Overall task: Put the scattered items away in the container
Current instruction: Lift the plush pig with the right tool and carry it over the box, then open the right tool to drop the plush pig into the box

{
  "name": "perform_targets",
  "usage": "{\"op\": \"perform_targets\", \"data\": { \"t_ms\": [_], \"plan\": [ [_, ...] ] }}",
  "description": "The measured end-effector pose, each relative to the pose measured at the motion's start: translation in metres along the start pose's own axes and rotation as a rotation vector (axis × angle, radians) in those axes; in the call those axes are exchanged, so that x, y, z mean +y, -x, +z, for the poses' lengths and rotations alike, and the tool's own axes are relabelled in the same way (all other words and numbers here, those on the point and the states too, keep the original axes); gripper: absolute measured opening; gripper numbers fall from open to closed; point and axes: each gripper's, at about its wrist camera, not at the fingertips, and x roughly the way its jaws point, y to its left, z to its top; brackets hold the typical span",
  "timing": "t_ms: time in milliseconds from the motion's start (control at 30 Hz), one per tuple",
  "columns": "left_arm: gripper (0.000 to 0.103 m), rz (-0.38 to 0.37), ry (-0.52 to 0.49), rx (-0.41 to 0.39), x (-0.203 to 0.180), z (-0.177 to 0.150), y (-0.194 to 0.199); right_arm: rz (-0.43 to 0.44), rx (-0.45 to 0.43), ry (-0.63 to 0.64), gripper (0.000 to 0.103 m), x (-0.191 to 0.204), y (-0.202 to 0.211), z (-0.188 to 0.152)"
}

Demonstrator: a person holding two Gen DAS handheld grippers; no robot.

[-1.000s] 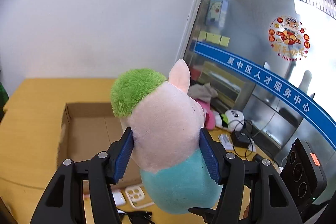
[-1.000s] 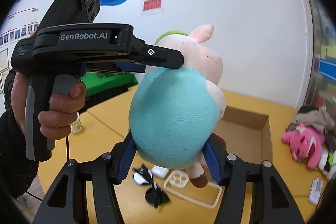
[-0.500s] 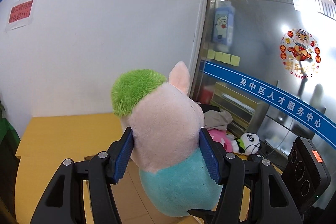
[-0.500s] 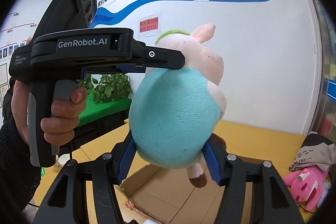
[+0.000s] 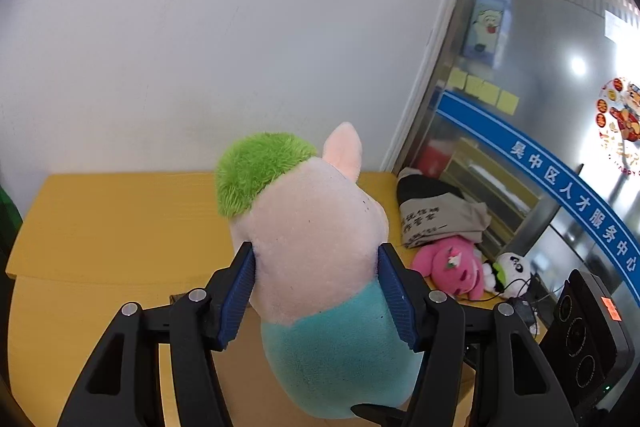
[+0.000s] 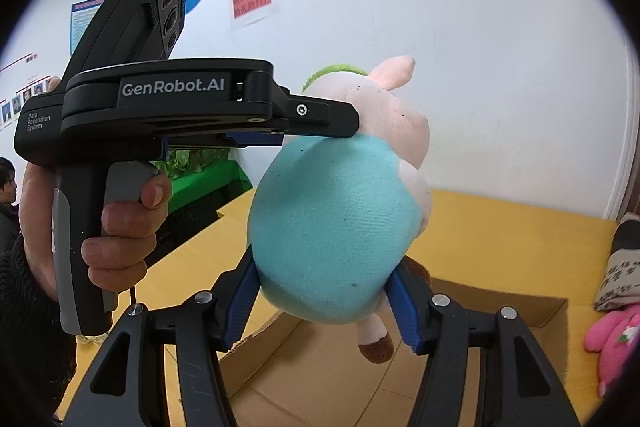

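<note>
A plush pig (image 5: pixel 316 247) with pink head, green hair tuft and teal body is held in the air by both grippers. My left gripper (image 5: pixel 318 291) is shut on its head and upper body. My right gripper (image 6: pixel 326 301) is shut on its teal belly (image 6: pixel 332 235). The left gripper's body and the hand holding it (image 6: pixel 120 227) show at the left of the right wrist view. The open cardboard box (image 6: pixel 500 311) lies on the yellow table below the pig; its brown foot (image 6: pixel 376 345) hangs above the box.
A pink plush toy (image 5: pixel 450 267), a small panda plush (image 5: pixel 510 269) and a folded grey-and-black garment (image 5: pixel 436 211) lie at the table's right, by a glass wall. The yellow table (image 5: pixel 120 227) runs to a white wall. A green planter (image 6: pixel 208 179) stands at the left.
Both grippers have kept their hold on the pig and tilted down from half a second ago. The table and the box have come back into view below the pig.
</note>
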Motion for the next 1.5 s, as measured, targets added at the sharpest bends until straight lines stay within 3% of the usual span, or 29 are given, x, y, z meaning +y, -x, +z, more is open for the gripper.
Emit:
{"op": "perform_targets", "data": {
  "t_ms": [467,700,833,1000,1167,1333,1400,1500],
  "plan": [
    [0.063,0.063,0.136,0.226,0.091,-0.086,-0.105,0.045,0.255,-0.133,0.058,0.001,-0.129,-0.084],
    [0.063,0.133,0.15,0.332,0.105,-0.114,-0.13,0.065,0.351,-0.193,0.058,0.008,-0.159,-0.115],
    [0.064,0.134,0.164,0.342,0.109,-0.118,-0.134,0.066,0.37,-0.215,0.058,0.01,-0.162,-0.121],
    [0.08,0.148,0.155,0.36,0.105,-0.12,-0.138,0.069,0.386,-0.232,0.079,0.012,-0.162,-0.124],
    [0.082,0.139,0.154,0.288,0.096,-0.109,-0.104,0.021,0.335,-0.173,0.08,0.024,-0.13,-0.115],
    [0.099,0.212,0.068,0.102,0.061,-0.092,-0.027,-0.041,0.245,-0.115,0.081,0.033,-0.066,-0.101],
    [0.103,0.251,0.004,0.037,0.039,-0.095,0.006,-0.08,0.214,-0.116,0.082,-0.007,-0.039,-0.092],
    [0.103,0.304,-0.086,-0.026,-0.002,-0.11,0.044,-0.142,0.184,-0.124,0.083,-0.034,0.009,-0.087]
  ]
}}
